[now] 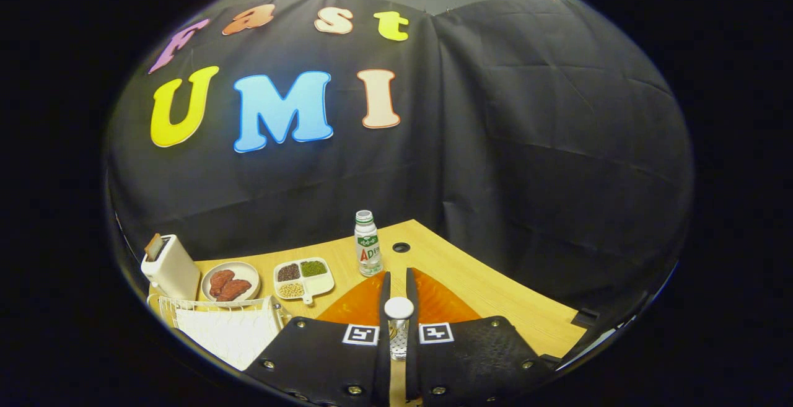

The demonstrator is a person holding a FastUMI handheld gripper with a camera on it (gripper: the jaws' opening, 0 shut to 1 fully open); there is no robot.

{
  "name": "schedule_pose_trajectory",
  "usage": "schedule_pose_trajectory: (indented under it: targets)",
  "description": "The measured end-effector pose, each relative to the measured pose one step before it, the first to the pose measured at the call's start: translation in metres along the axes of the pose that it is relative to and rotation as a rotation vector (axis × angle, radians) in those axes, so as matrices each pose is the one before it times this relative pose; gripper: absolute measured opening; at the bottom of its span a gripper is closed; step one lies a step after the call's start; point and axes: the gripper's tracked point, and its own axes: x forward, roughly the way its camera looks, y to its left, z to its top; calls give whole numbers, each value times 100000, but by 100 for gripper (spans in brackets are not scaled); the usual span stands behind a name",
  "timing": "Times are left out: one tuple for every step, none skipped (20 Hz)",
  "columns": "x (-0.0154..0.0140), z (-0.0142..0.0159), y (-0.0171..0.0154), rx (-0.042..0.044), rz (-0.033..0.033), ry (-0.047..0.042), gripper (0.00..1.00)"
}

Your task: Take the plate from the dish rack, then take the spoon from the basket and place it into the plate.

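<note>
So the gripper (396,289) has its jaws pinched on the spoon (398,317), which stands up between them with its white handle end on top. The orange plate (443,301) lies on the tabletop (489,292) right under and just beyond the jaws, spreading to both sides of them. That's the key bit: I'd guess it only needs to go straight down and let go. The rack (217,320) sits off to the left, out of the way.

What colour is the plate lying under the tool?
Translucent orange, best seen in the gripper view: the plate lies beneath the tool, which grips a spoon.
</note>
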Motion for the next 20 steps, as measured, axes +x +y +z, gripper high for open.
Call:
schedule_pose_trajectory:
  targets:
    - [-981, 67, 833, -875, 1981, -265, 9]
    - [-992, -10, 823, -1275, 2040, -314, 9]
    - [-527, -12, 1044, -1834, 1817, -321, 9]
    - [-940, -166, 839, -2127, 1854, -25, 9]
    - [-1019, -261, 1044, -2385, 1912, 339, 9]
    - [-971, -391, 1075, -2502, 1823, 558, 9]
    - [-1116, -212, 1255, -1955, 2422, 113, 9]
    - [-914, -312, 1429, -999, 3136, 245, 9]
    - [-887, -384, 1644, -522, 3536, 371, 9]
    - [-802, -555, 1535, -517, 3239, 319, 9]
    - [-921, -448, 1519, -911, 2964, 509, 9]
    - [-798, -544, 1452, -1136, 3084, 626, 9]
    - [-804, -551, 1567, -1234, 3046, 710, 9]
    - [-716, -602, 1465, -1349, 3092, 838, 9]
    - [-586, -664, 1544, -1348, 2991, 823, 9]
    - [-464, -759, 1419, -1534, 2854, 1054, 9]
    - [-430, -827, 1432, -1516, 2641, 1215, 9]
    - [-287, -831, 1212, -1428, 2550, 1346, 9]
    - [-718, -832, 1401, -1656, 2339, 1344, 9]
    - [-210, -838, 1128, -1784, 2020, 1307, 9]
